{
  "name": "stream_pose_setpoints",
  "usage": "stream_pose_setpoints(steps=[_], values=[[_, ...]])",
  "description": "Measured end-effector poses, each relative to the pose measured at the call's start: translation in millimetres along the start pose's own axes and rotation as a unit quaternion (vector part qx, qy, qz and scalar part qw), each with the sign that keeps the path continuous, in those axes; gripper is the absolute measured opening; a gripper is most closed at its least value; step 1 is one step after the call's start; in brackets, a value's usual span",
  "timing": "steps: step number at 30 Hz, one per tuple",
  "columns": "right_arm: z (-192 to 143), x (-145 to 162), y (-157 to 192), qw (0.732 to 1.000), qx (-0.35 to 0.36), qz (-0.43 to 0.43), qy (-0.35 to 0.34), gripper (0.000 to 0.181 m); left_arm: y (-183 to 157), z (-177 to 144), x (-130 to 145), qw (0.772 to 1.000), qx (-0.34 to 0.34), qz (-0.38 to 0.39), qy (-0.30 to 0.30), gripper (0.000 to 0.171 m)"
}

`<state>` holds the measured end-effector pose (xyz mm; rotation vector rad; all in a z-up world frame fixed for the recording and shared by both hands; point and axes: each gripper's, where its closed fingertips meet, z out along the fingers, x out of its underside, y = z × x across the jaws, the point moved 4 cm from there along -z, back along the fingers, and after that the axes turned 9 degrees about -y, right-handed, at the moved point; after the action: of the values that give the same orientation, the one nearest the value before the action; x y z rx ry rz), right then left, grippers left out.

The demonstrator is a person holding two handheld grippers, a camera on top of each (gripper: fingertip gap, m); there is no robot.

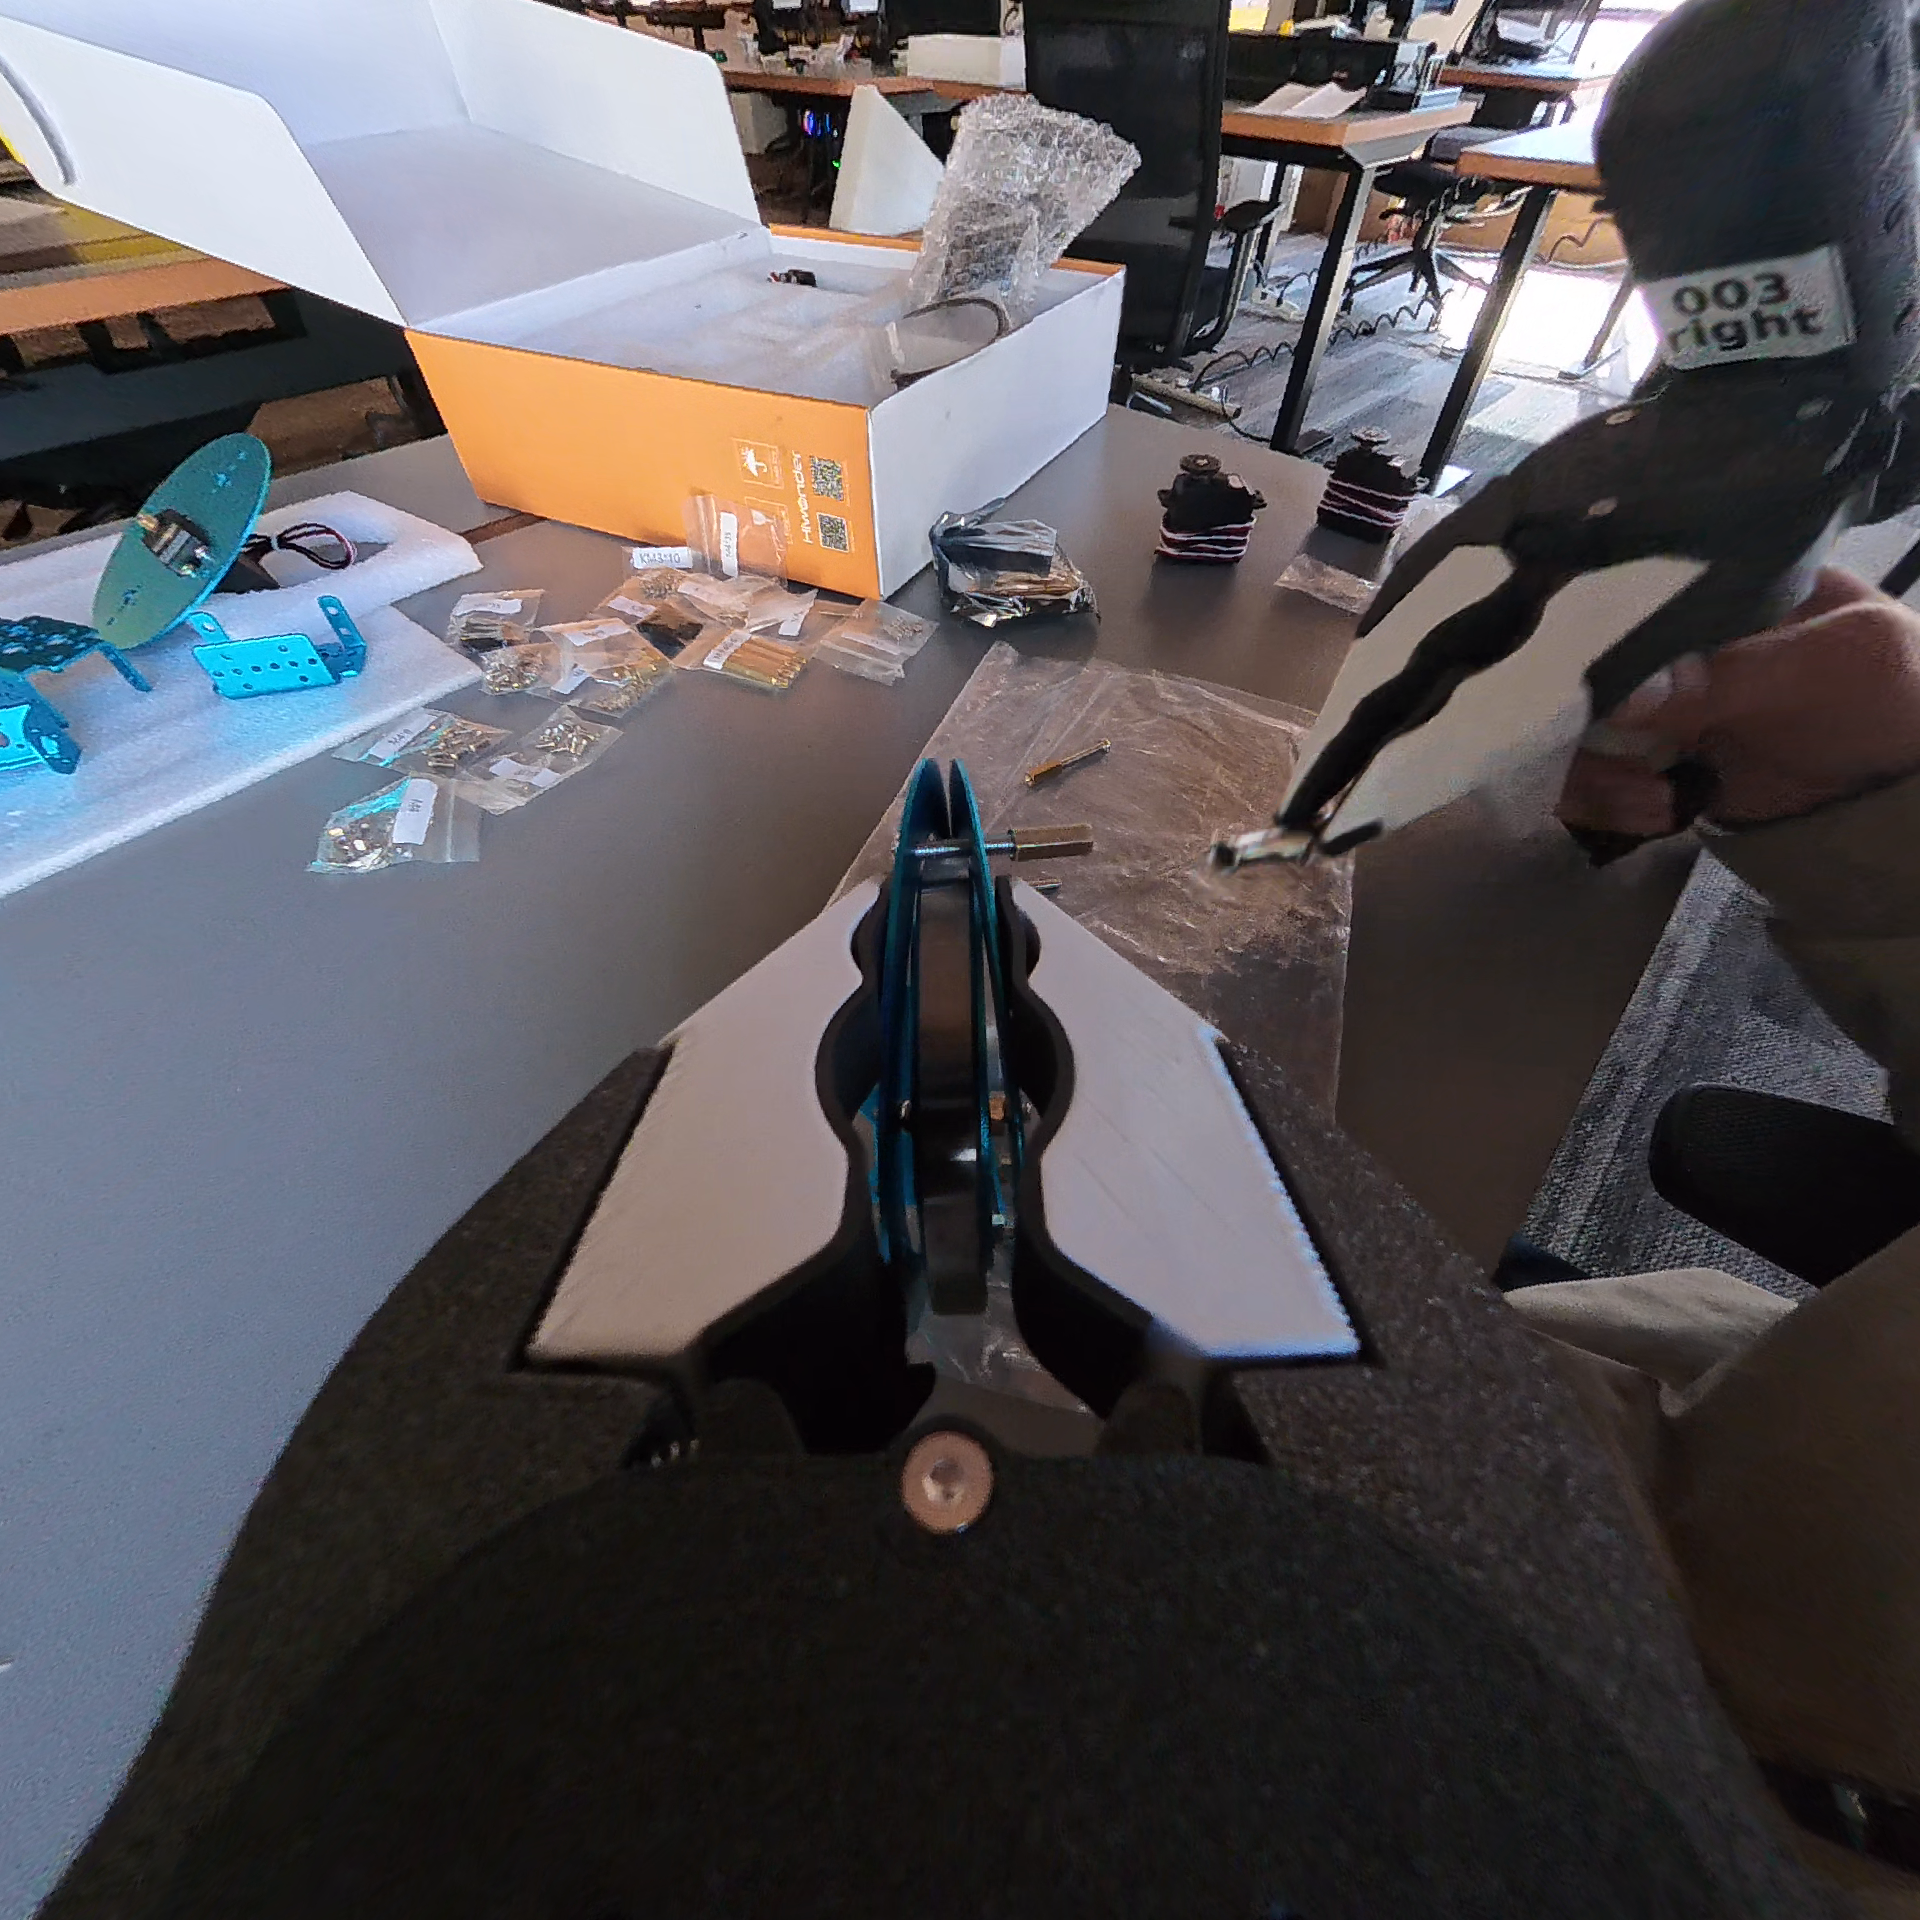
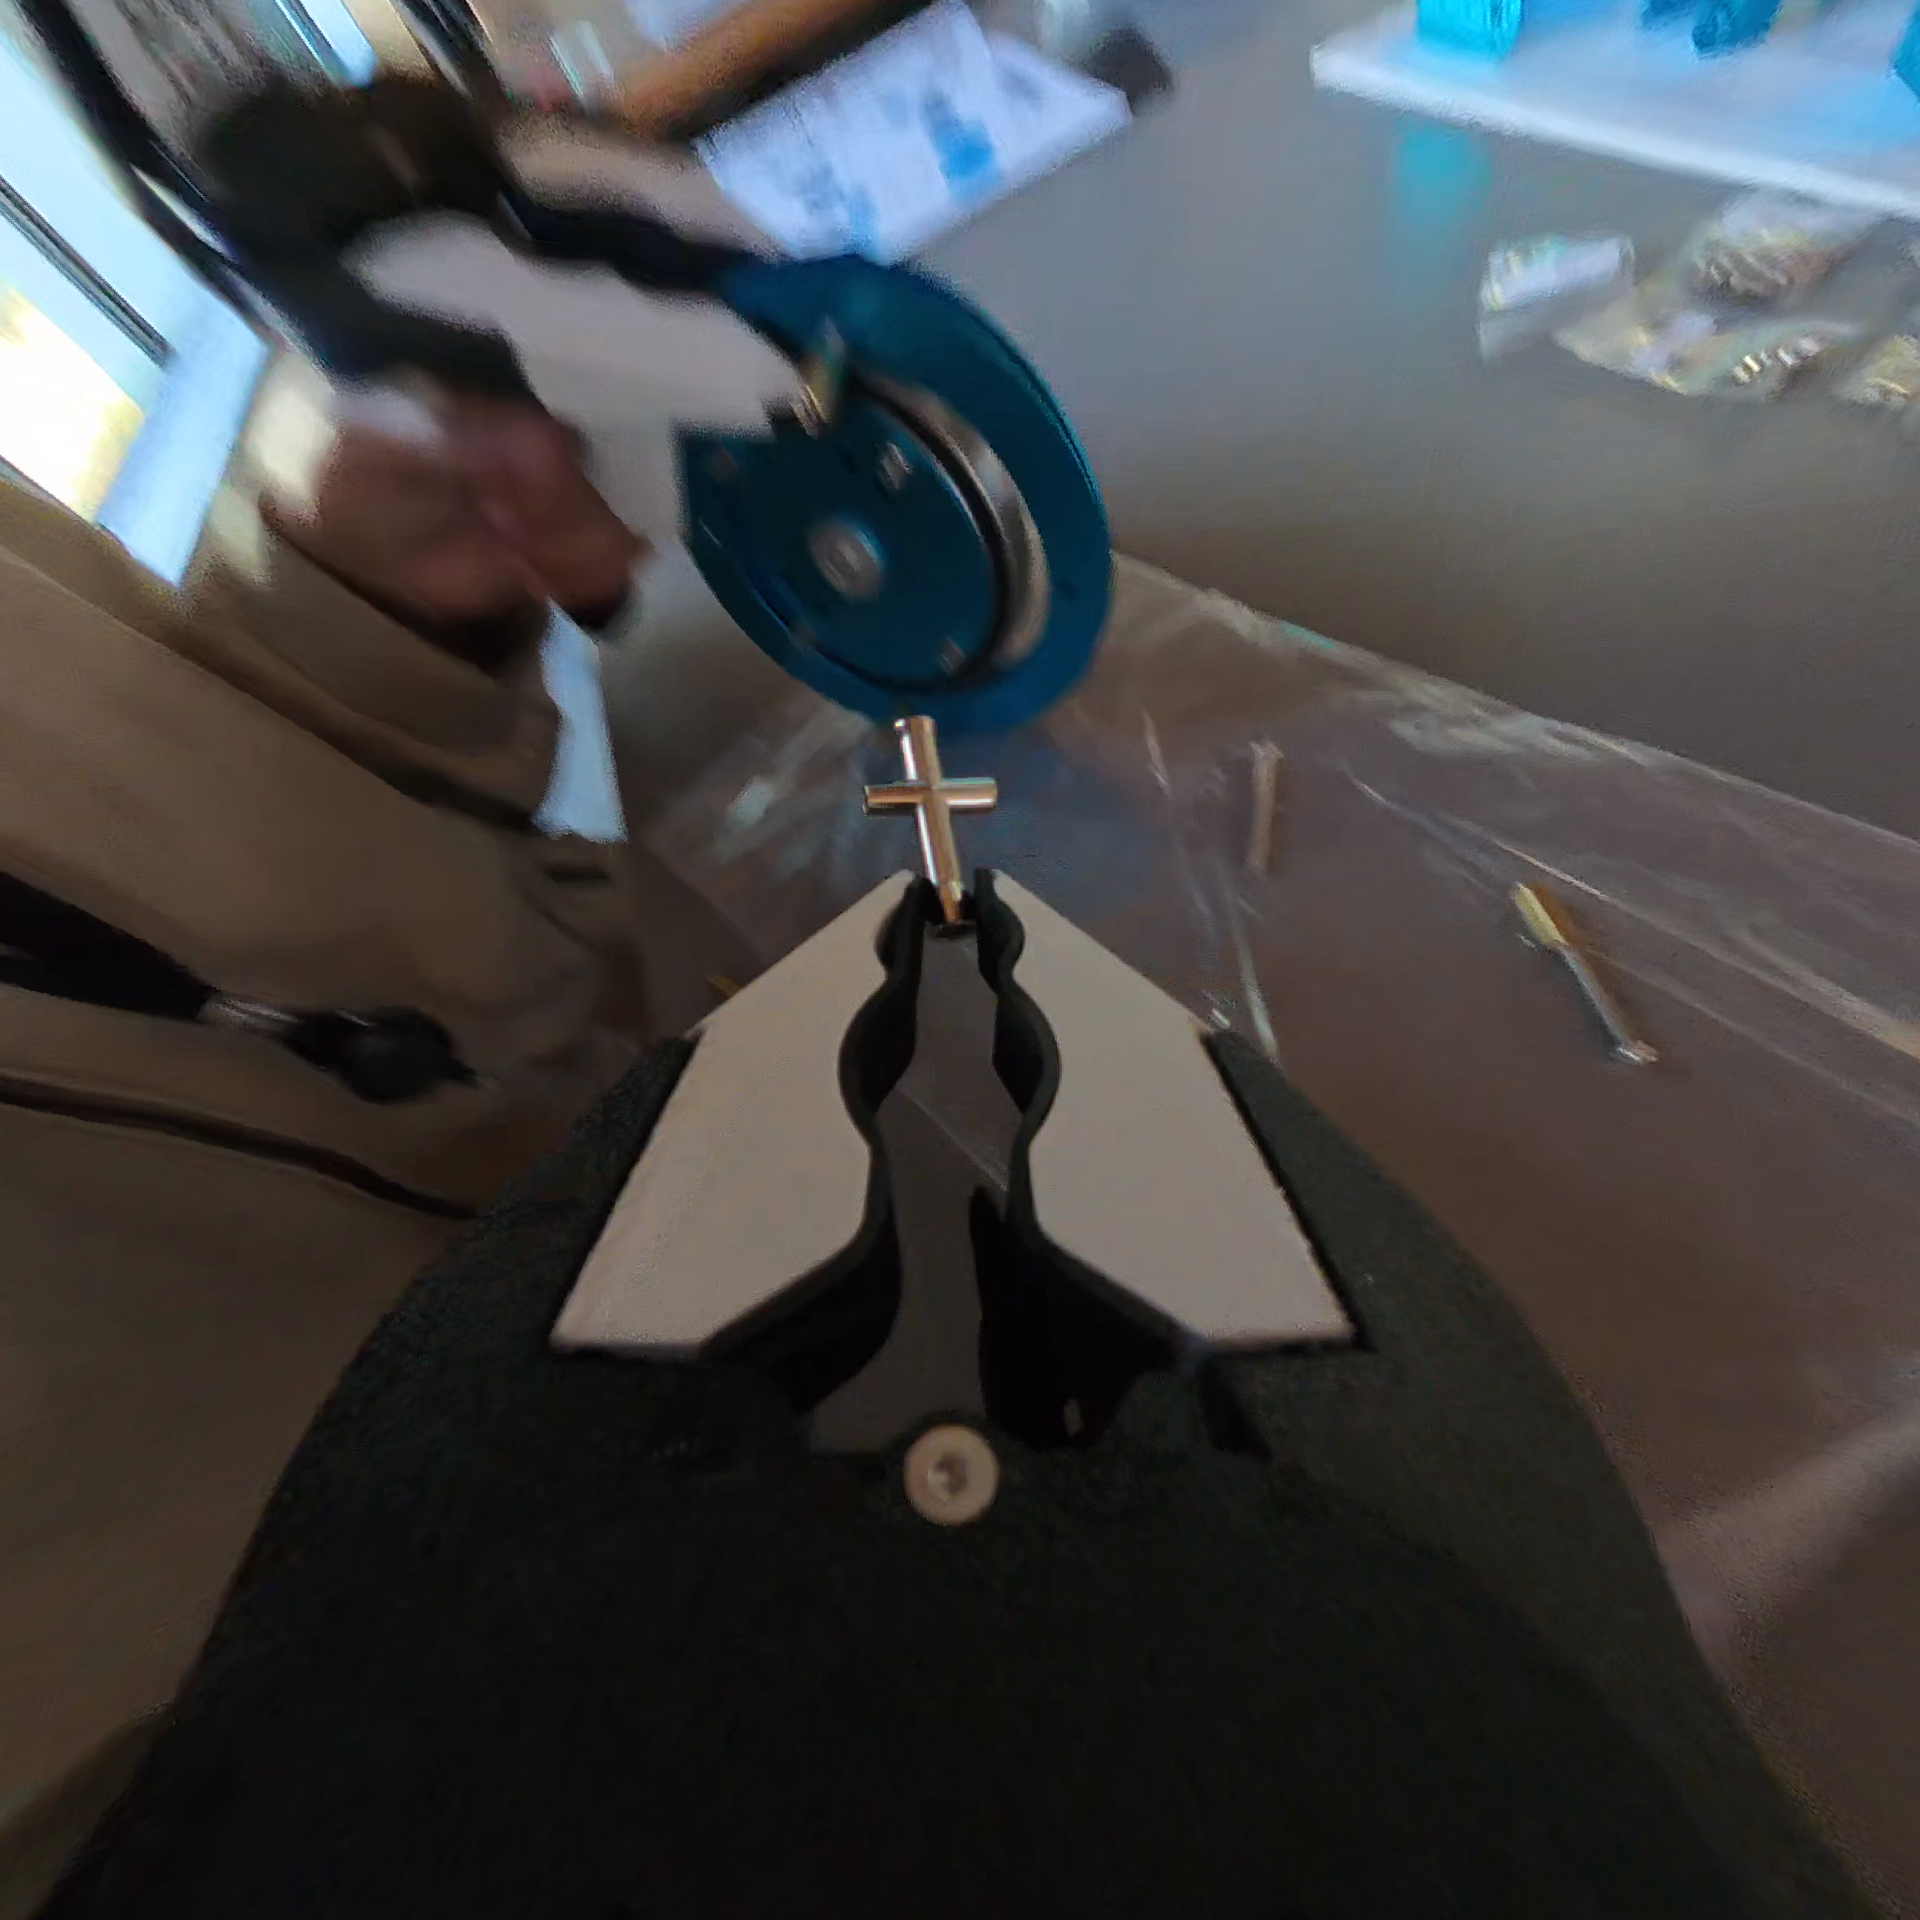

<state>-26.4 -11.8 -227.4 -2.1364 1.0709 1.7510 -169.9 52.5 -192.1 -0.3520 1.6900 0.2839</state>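
Note:
My left gripper [image 1: 945, 904] is shut on a blue round disc assembly [image 1: 940, 821], two blue plates with a black ring between them, held edge-on above the grey table [image 1: 260, 1091]. A brass standoff [image 1: 1049, 842] on a screw sticks out of its right side. My right gripper [image 2: 943, 883] is shut on a small silver cross-shaped wrench [image 2: 928, 798], whose tip is just below the disc assembly's [image 2: 894, 520] rim. In the left wrist view the right gripper [image 1: 1311, 831] holds the wrench [image 1: 1257, 847] a little to the right of the standoff.
A clear plastic sheet [image 1: 1143, 748] lies under the grippers with a loose brass standoff [image 1: 1068, 762] on it. Several small bags of screws [image 1: 582, 665], an open orange-and-white box [image 1: 727, 416], blue metal brackets on white foam [image 1: 281, 660] and two black servos [image 1: 1210, 509] sit farther back.

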Motion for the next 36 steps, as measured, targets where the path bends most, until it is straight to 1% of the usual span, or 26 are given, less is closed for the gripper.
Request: stream_pose_setpoints(steps=[2,3,5,8,15,17,20,22,24,26,28,30,33,36], values=[[-3.4,-19.2,14.1,0.992,-0.062,0.066,-0.085,0.008,-0.7,-0.5,0.1,1.000,0.005,-0.001,0.003,0.016],[-5.1,-24.6,17.1,0.986,-0.082,0.095,-0.111,0.007,-1.0,-0.7,0.1,1.000,0.005,0.001,0.005,0.016],[-6.0,-29.3,20.4,0.977,-0.104,0.126,-0.141,0.008,-1.9,-1.2,0.3,1.000,0.003,0.004,0.005,0.016],[-4.1,-30.3,23.5,0.971,-0.115,0.142,-0.153,0.008,-3.6,-2.5,0.6,1.000,0.004,0.004,0.004,0.015],[-2.6,-33.3,24.3,0.972,-0.108,0.143,-0.154,0.008,-4.8,-5.4,1.8,1.000,0.002,-0.001,-0.001,0.016],[0.2,-32.5,22.0,0.975,-0.086,0.138,-0.149,0.008,-5.1,-5.5,1.8,1.000,0.000,-0.001,-0.003,0.015],[8.9,-29.8,19.5,0.986,-0.019,0.101,-0.129,0.008,-6.8,-5.4,2.0,1.000,-0.001,-0.002,-0.005,0.015],[16.6,-32.0,20.4,0.988,0.043,0.072,-0.126,0.008,-7.8,-5.5,2.0,1.000,-0.003,-0.002,-0.005,0.015],[23.5,-36.3,22.8,0.984,0.112,0.037,-0.136,0.008,-7.9,-5.4,2.0,1.000,-0.007,-0.005,-0.005,0.015],[30.8,-40.1,31.9,0.978,0.144,-0.002,-0.149,0.008,-7.9,-5.0,1.8,1.000,-0.010,-0.007,-0.007,0.015],[35.2,-39.2,33.6,0.969,0.193,-0.049,-0.147,0.008,-8.0,-4.5,1.7,1.000,-0.011,-0.009,-0.008,0.015],[40.2,-37.1,37.3,0.964,0.209,-0.080,-0.142,0.008,-8.1,-4.3,1.6,1.000,-0.012,-0.009,-0.008,0.015],[44.0,-35.3,42.9,0.963,0.210,-0.100,-0.134,0.008,-8.0,-4.6,1.6,1.000,-0.012,-0.009,-0.007,0.016],[39.5,-37.5,44.3,0.959,0.213,-0.117,-0.144,0.008,-6.8,-5.5,1.7,1.000,-0.017,-0.014,-0.007,0.015]])
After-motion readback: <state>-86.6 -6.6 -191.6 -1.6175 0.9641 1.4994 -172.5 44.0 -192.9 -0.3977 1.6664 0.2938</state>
